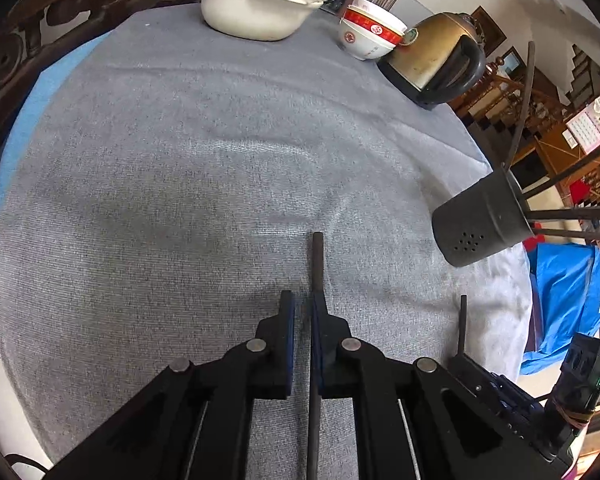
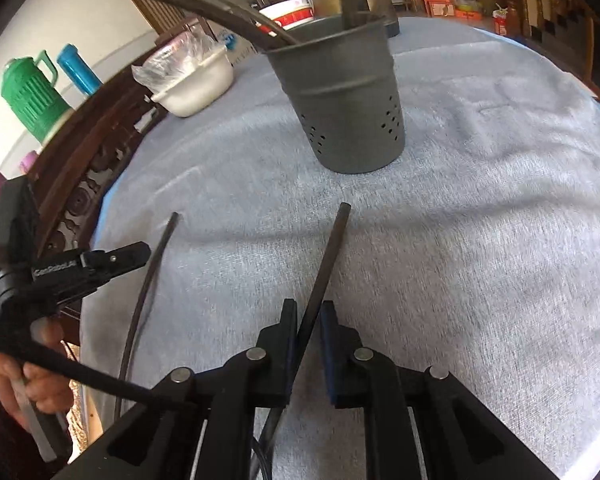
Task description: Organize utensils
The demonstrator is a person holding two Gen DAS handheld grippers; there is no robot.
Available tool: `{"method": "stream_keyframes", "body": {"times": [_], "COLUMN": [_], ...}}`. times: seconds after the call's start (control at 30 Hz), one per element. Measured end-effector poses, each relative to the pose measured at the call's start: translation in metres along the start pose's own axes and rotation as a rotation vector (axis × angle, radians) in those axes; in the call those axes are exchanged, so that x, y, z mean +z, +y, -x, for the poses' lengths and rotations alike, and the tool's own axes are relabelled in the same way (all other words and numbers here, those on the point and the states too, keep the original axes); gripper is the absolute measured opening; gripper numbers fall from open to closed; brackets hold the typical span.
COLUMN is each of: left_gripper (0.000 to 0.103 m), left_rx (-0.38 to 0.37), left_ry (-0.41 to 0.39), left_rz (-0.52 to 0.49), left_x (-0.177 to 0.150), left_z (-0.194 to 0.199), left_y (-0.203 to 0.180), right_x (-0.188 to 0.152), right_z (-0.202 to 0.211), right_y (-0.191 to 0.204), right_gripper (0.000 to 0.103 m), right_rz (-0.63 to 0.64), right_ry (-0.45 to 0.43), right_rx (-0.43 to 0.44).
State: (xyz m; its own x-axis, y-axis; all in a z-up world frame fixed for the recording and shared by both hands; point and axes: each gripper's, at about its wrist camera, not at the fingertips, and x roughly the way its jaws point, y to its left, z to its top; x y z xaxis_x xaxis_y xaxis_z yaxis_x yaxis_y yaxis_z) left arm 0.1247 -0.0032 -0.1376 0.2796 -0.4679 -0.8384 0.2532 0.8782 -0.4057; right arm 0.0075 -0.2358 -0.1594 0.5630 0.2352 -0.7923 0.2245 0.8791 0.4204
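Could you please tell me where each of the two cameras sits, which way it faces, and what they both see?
Left wrist: rides on the left gripper, looking down along its fingers, shut on a dark chopstick, across the grey cloth; the right gripper shows at lower right.
Right wrist: rides on the right gripper, facing the utensil holder, a chopstick between its fingers; the left gripper and a hand show left.
Shared: holder, cloth, white basin.
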Motion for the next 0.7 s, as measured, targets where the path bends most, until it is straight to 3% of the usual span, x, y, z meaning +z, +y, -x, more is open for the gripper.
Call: {"method": "stream_keyframes", "body": {"times": [0.13, 0.2, 0.33, 0.43, 0.7], "left_gripper": [0.010, 0.017, 0.024, 0.025, 0.025], "left_rx": [0.032, 0.059, 0.090, 0.101, 0.159], "left_ry": [0.000, -0.006, -0.014, -0.019, -0.041], "left_rz": [-0.047, -0.070, -0.084, -0.095, -0.154], "left_x": [-0.005, -0.007, -0.010, -0.012, -0.025], "left_z": [0.000, 0.000, -0.003, -0.005, -0.010], "left_y": [-0.009, -0.012, -0.013, -0.016, -0.029], "right_x": [-0.006, -0.009, -0.008, -0.003, -0.003], "right_z": [0.002, 0.005, 0.011, 0.015, 0.019], "right_y": [-0.014, -0.022, -0.038, -0.044, -0.064], "right_gripper": [0.017, 0.025, 0.060, 0.061, 0.061], "right_rz": [-0.053, -0.060, -0.103, -0.118, -0.197], "right_ry": [-0.036, -0.086, -0.167, -0.231, -0.285], "right_rx": [0.094, 0.130, 0.206, 0.169, 0.181]}}
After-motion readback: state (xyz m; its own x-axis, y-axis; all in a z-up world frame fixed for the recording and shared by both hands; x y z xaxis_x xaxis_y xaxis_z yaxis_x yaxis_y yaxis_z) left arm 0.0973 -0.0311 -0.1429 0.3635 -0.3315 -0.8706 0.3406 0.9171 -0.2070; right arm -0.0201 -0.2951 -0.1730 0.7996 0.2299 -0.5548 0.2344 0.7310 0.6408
